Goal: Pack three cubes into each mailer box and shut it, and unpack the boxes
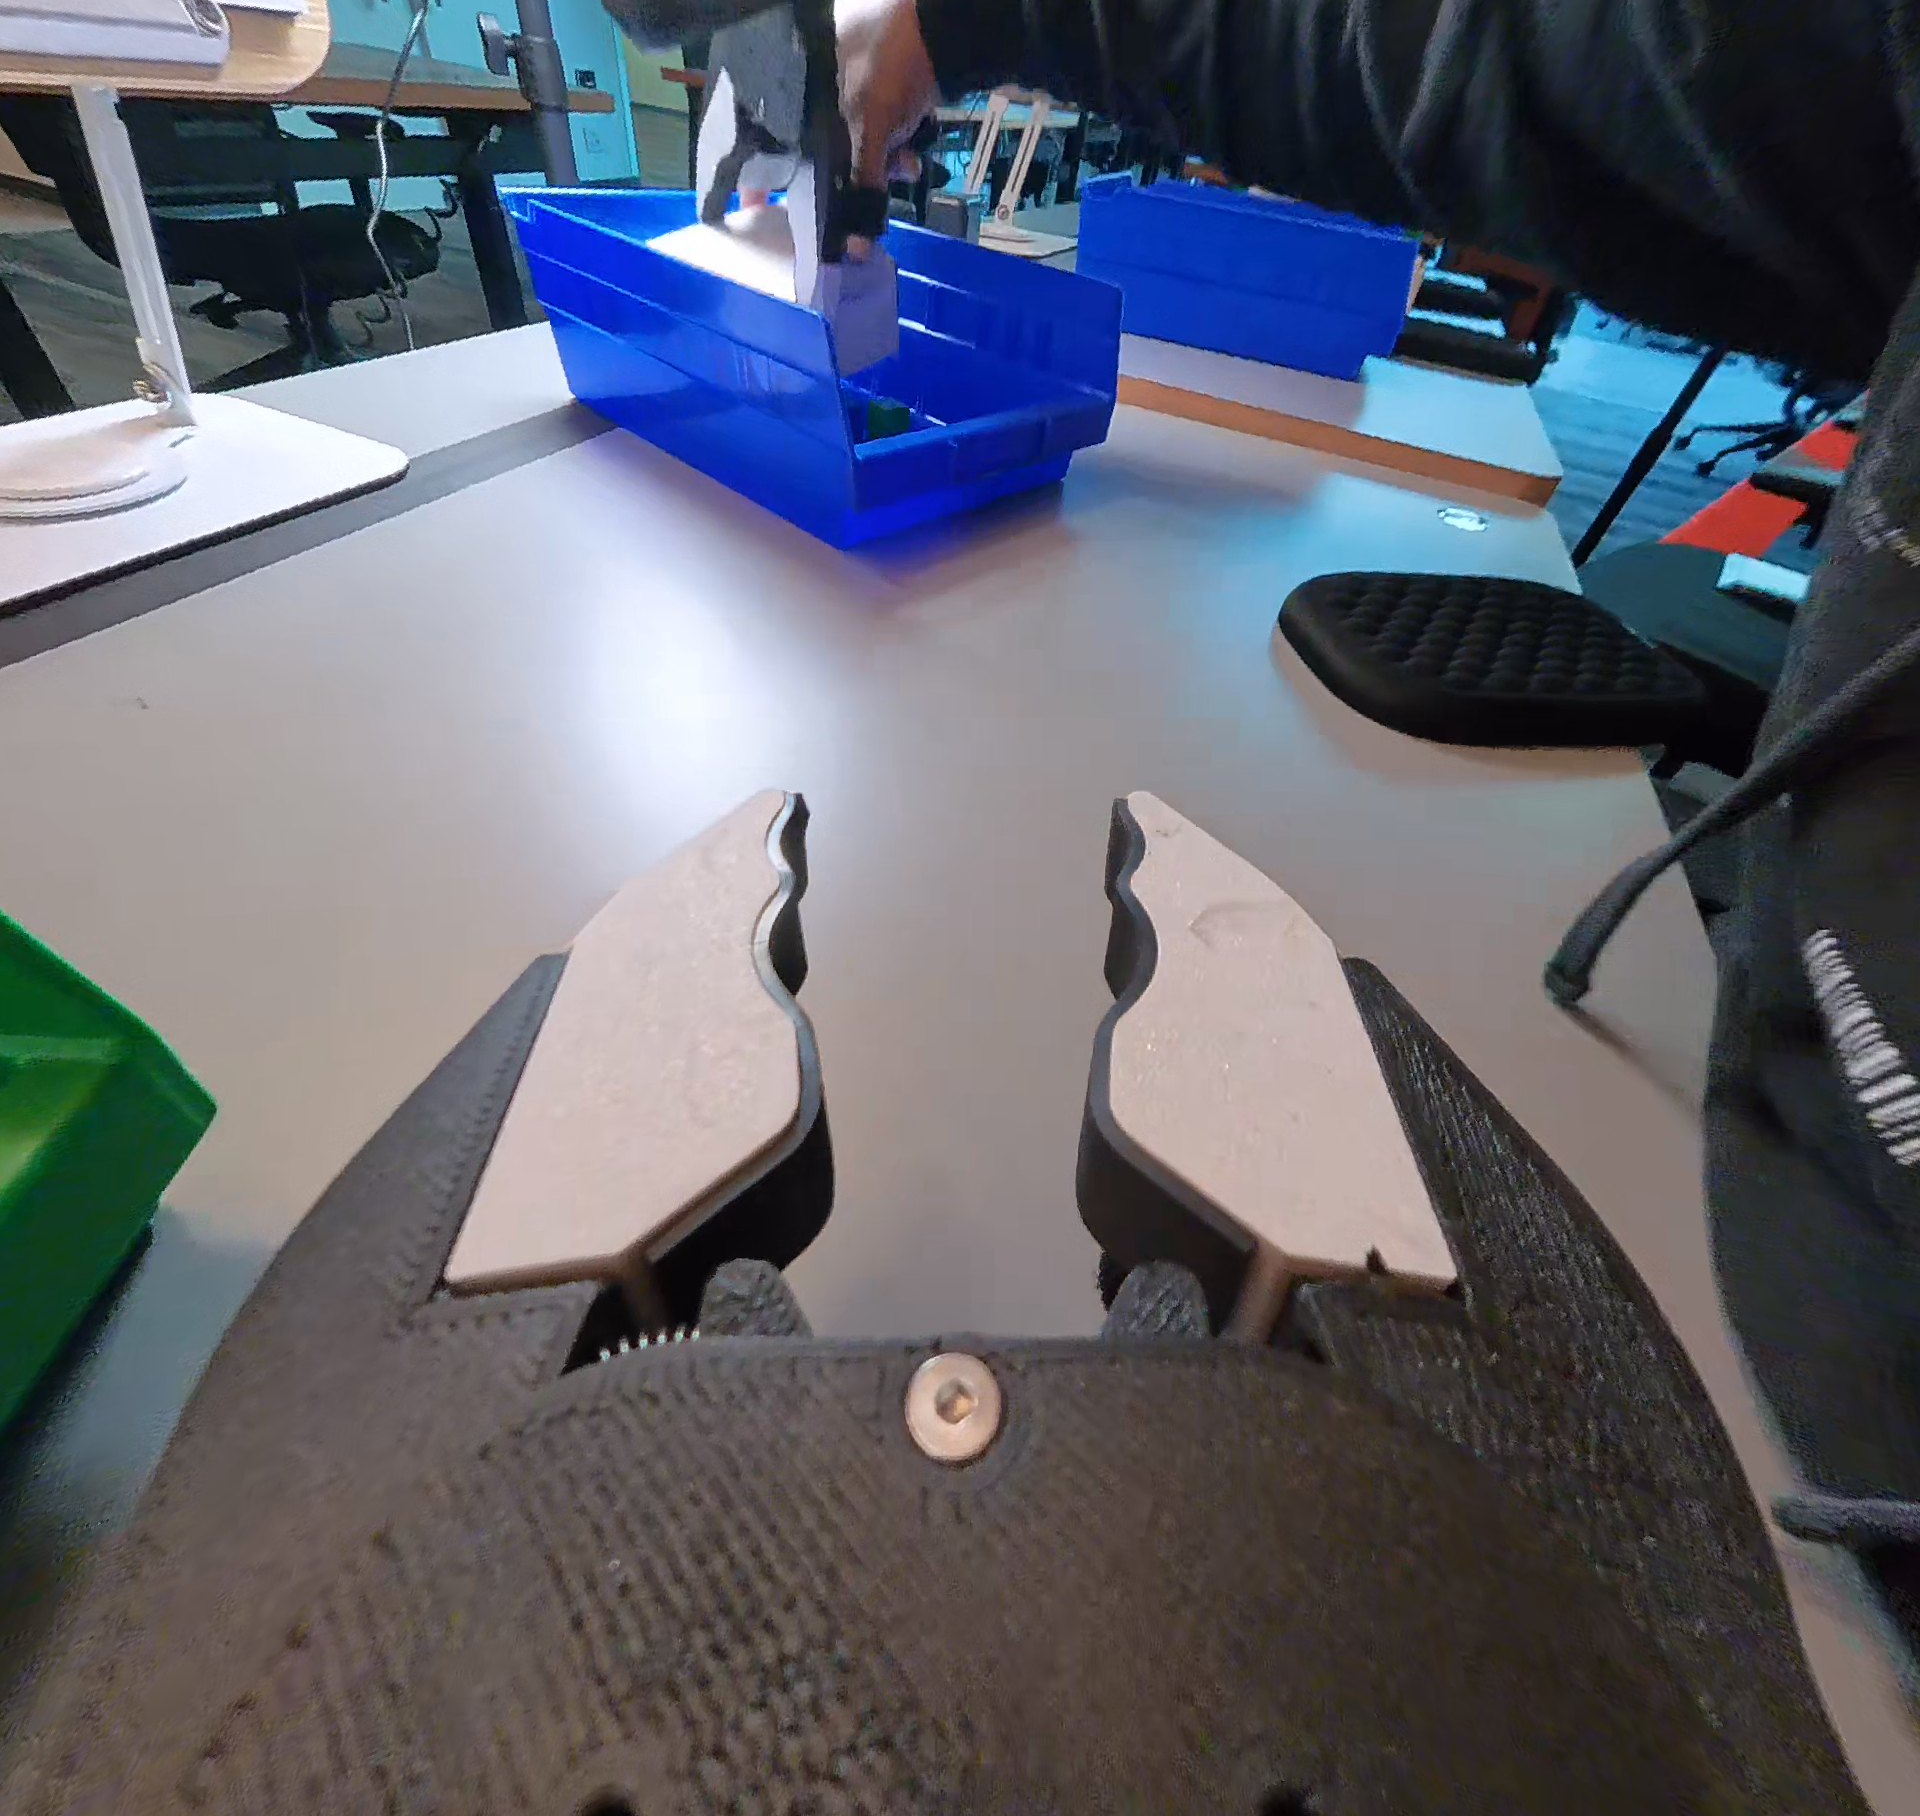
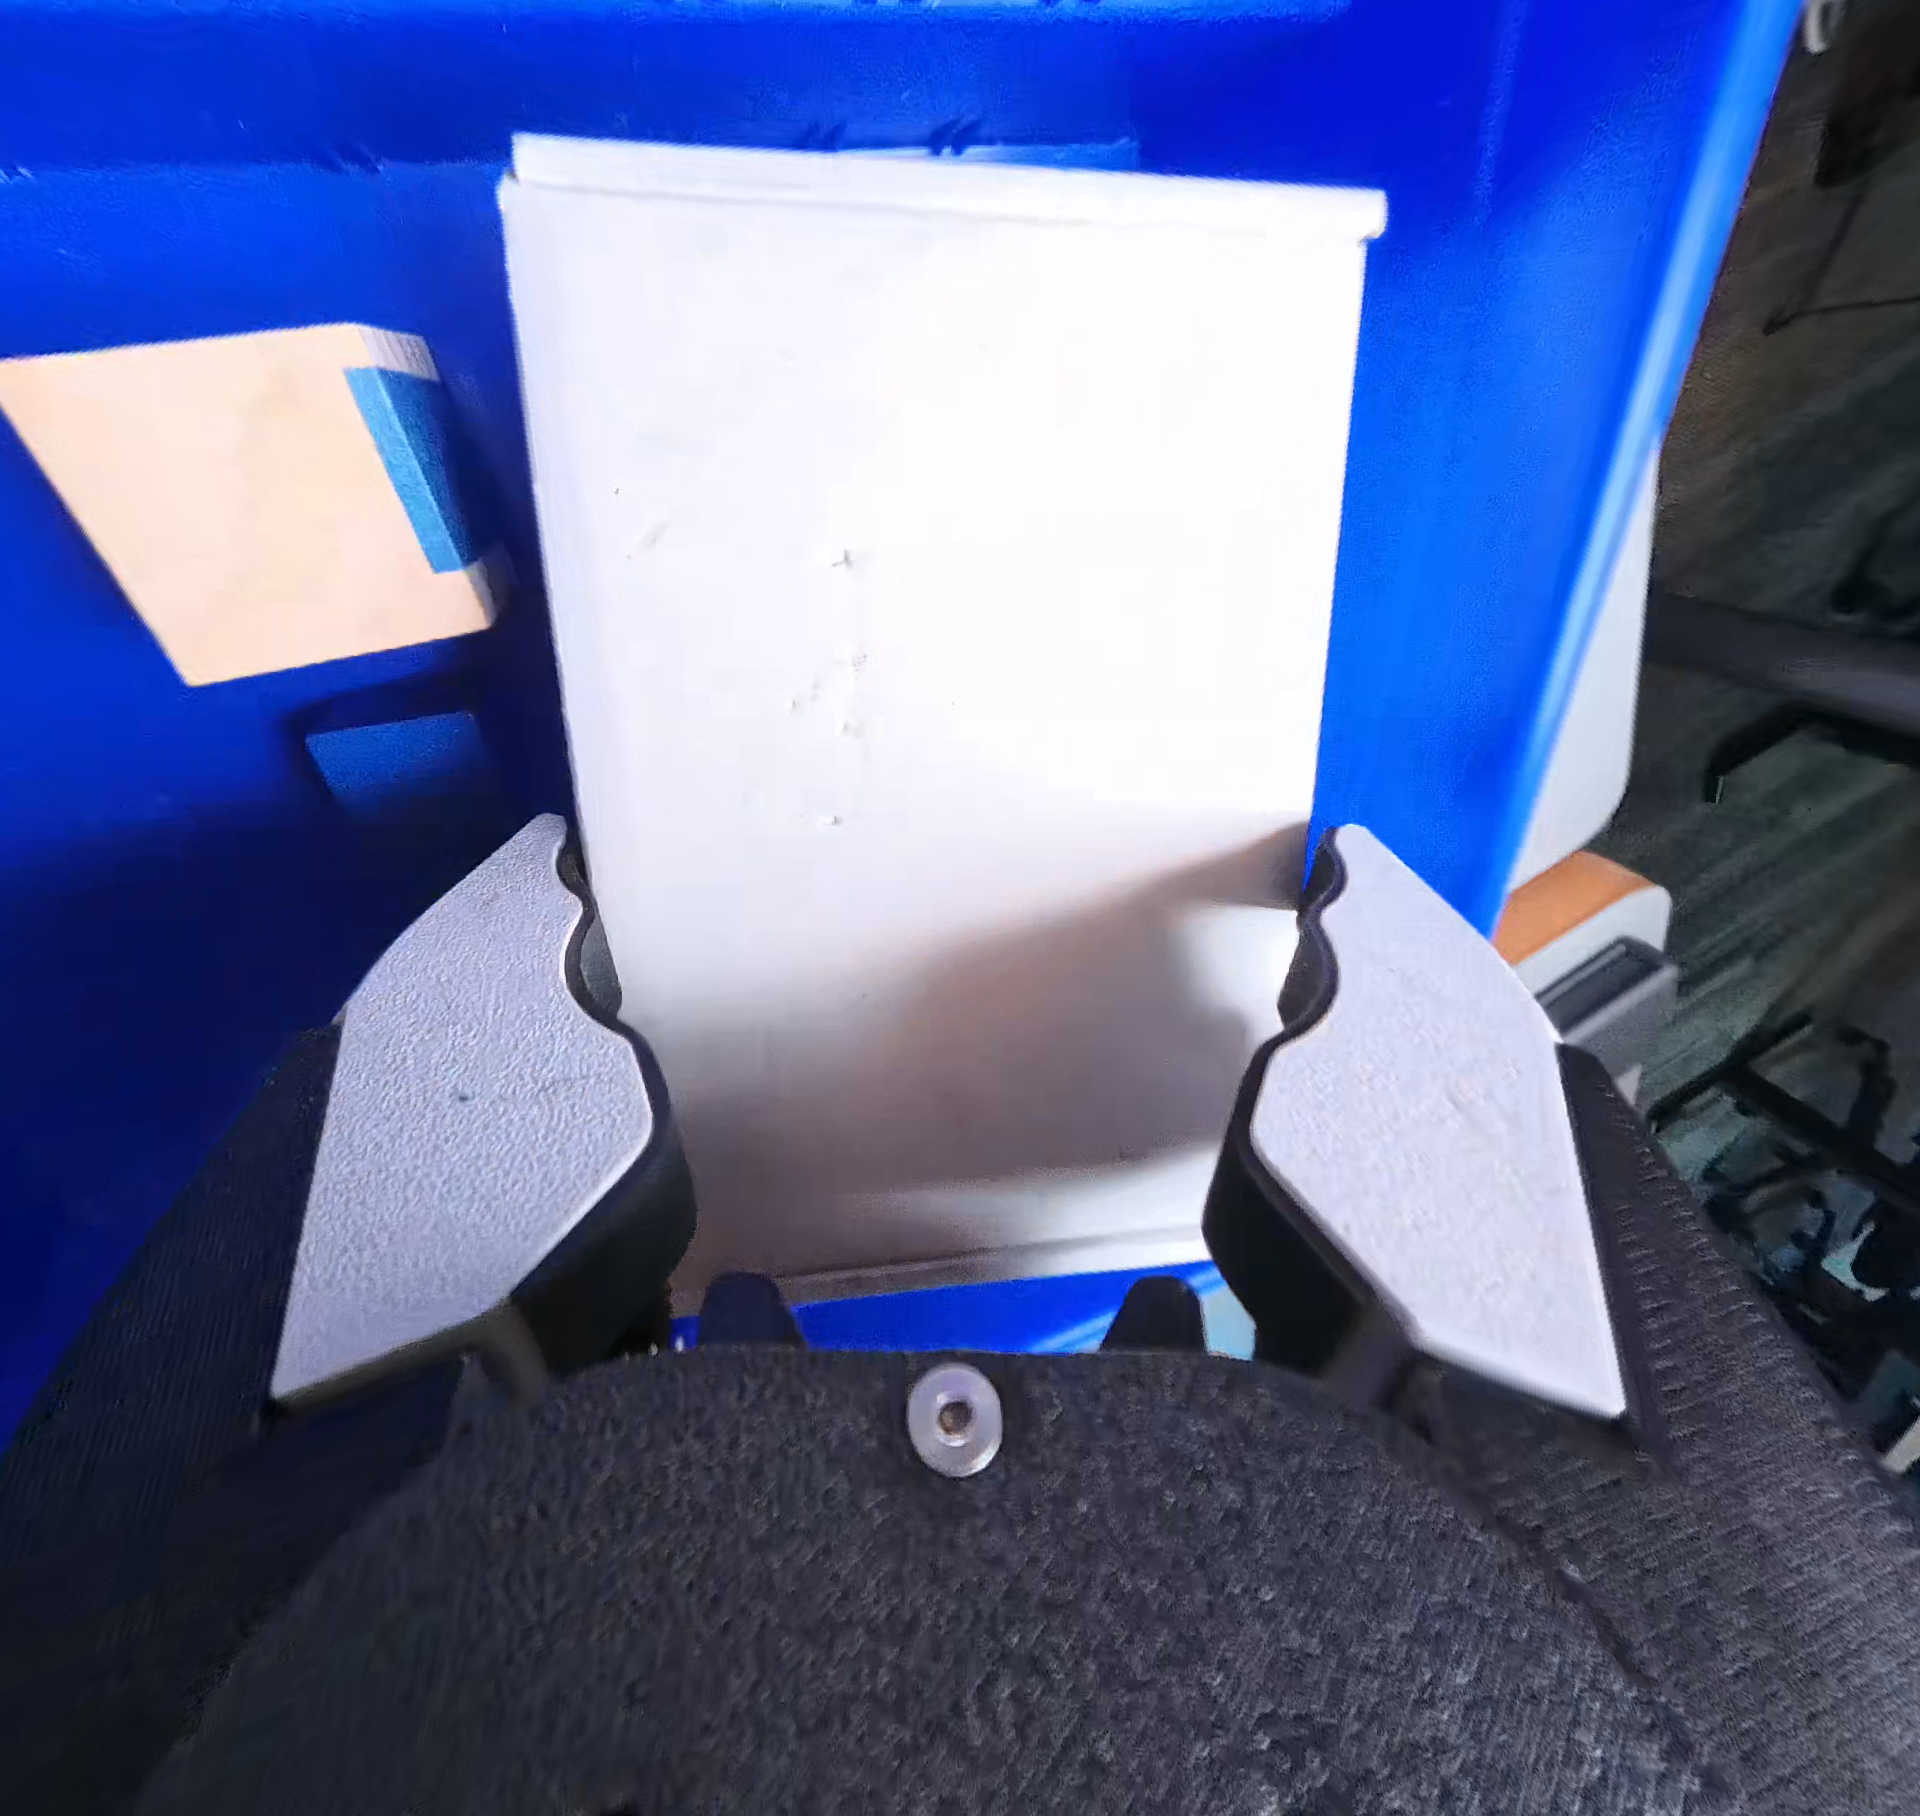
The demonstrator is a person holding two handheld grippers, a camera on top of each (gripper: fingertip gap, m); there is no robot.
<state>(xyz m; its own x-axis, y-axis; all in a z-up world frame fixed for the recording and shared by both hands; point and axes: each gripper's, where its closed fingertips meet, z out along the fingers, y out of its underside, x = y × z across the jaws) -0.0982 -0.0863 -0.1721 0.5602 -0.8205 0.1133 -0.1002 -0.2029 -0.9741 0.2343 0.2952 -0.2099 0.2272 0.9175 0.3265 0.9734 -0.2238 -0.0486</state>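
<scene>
Grey table (image 1: pixel 727 686) carries blue bin (image 1: pixel 727 384), green bin (image 1: pixel 73 1122), white lamp base (image 1: pixel 94 478)

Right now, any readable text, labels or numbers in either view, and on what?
White print on the black hooded sweatshirt: cut off and blurred, unreadable.
Small round mark on the grey tabletop: too small to read.
No writing visible on the white cardboard mailer box or the blue plastic bin.
</scene>
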